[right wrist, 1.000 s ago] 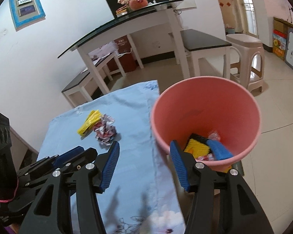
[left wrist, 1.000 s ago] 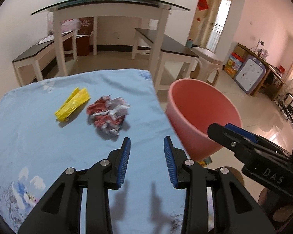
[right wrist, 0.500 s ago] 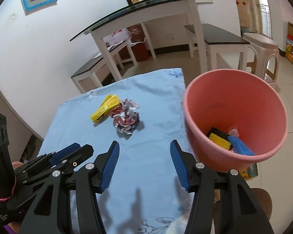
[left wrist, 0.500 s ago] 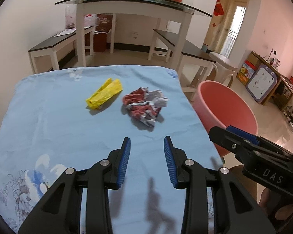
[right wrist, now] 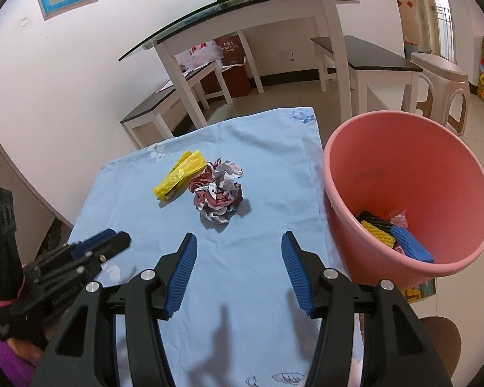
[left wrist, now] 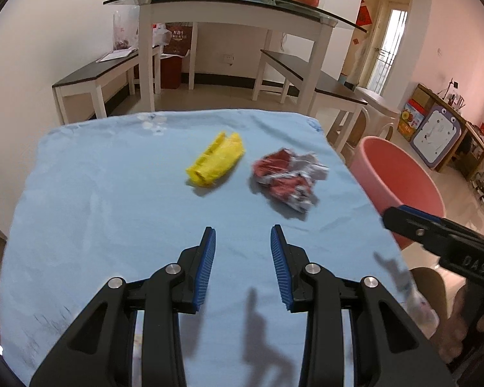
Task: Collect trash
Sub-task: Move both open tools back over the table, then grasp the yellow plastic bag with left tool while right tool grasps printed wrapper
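A crumpled red-and-white paper ball [left wrist: 288,182] [right wrist: 218,194] lies on the light blue tablecloth [left wrist: 113,200] [right wrist: 258,277], with a yellow wrapper [left wrist: 216,159] [right wrist: 179,175] just to its left. My left gripper [left wrist: 243,240] hovers open and empty over the cloth, short of both pieces. My right gripper [right wrist: 238,246] is open and empty too, just short of the paper ball. Off the table's right edge stands a pink bucket [left wrist: 400,177] [right wrist: 364,148] holding yellow, blue and black scraps [right wrist: 390,230].
Beyond the cloth stand a glass-topped white table [left wrist: 229,0] and dark-topped benches [left wrist: 93,74] [right wrist: 380,54]. A plastic stool [right wrist: 442,74] is behind the bucket. The left gripper's body shows at lower left in the right wrist view, the right's at right in the left wrist view.
Both views have swung left: the trash pieces and cloth shifted rightward and closer in frame, and the bucket slid toward the right edge. Both grippers kept the same spread.
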`<control>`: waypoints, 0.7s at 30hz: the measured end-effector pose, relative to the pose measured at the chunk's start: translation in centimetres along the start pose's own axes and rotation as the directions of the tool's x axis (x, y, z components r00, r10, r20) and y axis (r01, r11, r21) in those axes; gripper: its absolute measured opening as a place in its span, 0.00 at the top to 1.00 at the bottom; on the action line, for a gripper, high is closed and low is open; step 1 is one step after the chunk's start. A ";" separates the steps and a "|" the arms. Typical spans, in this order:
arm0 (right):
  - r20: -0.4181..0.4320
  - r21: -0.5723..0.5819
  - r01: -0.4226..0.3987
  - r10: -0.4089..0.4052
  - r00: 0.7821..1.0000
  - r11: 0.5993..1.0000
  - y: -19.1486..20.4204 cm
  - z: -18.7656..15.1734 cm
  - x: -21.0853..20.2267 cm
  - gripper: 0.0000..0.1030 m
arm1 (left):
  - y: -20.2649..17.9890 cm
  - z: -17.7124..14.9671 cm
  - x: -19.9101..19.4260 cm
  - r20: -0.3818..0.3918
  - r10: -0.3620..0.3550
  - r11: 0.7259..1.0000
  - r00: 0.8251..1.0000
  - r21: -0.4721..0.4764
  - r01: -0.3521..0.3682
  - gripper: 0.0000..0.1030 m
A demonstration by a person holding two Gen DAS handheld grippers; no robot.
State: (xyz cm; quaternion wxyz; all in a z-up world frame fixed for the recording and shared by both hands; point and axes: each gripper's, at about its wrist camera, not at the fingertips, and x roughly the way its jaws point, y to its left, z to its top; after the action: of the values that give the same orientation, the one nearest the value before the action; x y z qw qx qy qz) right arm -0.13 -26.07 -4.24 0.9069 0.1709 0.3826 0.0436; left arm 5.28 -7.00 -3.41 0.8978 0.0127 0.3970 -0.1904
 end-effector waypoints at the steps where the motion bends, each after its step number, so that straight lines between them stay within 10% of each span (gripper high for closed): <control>1: 0.001 0.004 -0.004 0.004 1.000 1.000 -0.1 0.0 0.1 0.46 | 0.7 0.3 0.2 -0.006 0.006 1.000 1.000 0.008 -0.006 0.65; 21: -0.036 -0.011 -0.077 0.076 0.996 0.997 0.7 2.7 4.5 0.35 | 4.0 7.1 9.0 -0.097 0.033 0.998 0.995 -0.047 -0.038 0.65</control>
State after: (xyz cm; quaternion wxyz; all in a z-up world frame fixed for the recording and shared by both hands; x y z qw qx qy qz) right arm 4.98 -25.22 -5.33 0.8986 0.1788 0.3918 0.0838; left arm 17.21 -7.53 -5.56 0.8809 0.0068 0.4441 -0.1637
